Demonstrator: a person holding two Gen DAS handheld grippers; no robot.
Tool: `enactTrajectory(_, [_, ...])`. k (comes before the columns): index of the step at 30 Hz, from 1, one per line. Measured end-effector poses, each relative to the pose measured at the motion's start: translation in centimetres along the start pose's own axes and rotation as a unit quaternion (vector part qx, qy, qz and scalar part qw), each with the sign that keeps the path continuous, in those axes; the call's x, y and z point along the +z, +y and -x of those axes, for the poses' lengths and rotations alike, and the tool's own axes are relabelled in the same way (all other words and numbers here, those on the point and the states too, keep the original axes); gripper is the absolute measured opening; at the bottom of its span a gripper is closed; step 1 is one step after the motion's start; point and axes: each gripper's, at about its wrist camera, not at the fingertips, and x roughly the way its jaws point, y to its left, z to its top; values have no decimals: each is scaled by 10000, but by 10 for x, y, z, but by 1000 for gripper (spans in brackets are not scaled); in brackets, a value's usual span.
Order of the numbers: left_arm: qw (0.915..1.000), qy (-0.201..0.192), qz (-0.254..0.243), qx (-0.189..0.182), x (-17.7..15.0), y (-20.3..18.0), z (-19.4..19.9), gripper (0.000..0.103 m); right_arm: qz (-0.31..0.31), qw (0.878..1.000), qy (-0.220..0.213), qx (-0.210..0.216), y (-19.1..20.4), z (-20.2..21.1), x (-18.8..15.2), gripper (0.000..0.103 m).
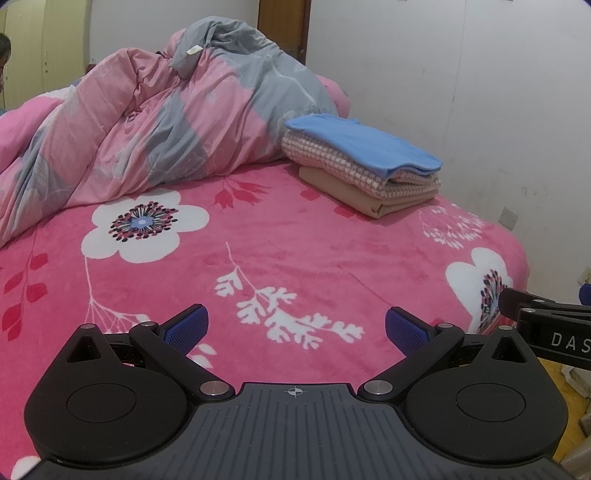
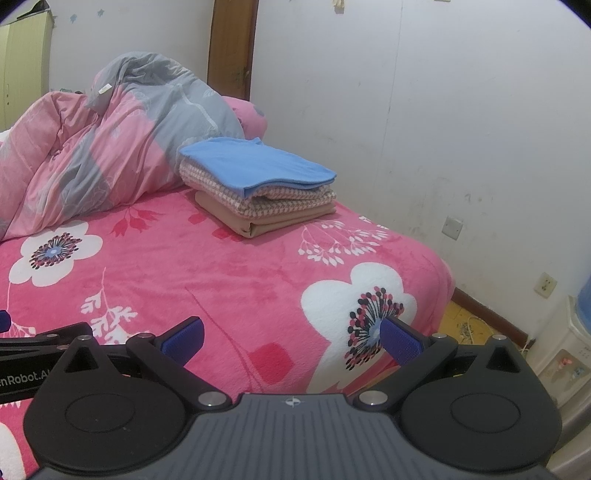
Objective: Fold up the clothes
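A stack of folded clothes sits on the far right part of the bed: a blue piece [image 1: 364, 144] [image 2: 255, 164] on top, a pink-and-white checked one [image 1: 340, 170] [image 2: 280, 201] under it, a tan one [image 1: 369, 201] [image 2: 266, 221] at the bottom. My left gripper [image 1: 295, 326] hovers open over the pink flowered bedspread [image 1: 258, 254], well short of the stack, nothing between its blue pads. My right gripper [image 2: 291, 338] is also open and empty, above the bed's near right corner. Part of the right gripper [image 1: 546, 325] shows at the left wrist view's right edge.
A crumpled pink and grey quilt [image 1: 155, 122] [image 2: 110, 147] is heaped at the back left of the bed. A white wall [image 2: 443, 110] runs along the right side. A water dispenser [image 2: 569, 350] stands on the floor at the right. A wooden door [image 1: 284, 26] is behind.
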Motion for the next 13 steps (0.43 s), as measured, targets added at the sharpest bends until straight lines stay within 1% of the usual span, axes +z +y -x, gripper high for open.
enactTrajectory(13, [10000, -20, -80, 38, -1, -1, 1, 103, -11, 10000, 4, 9, 0, 0, 0, 103])
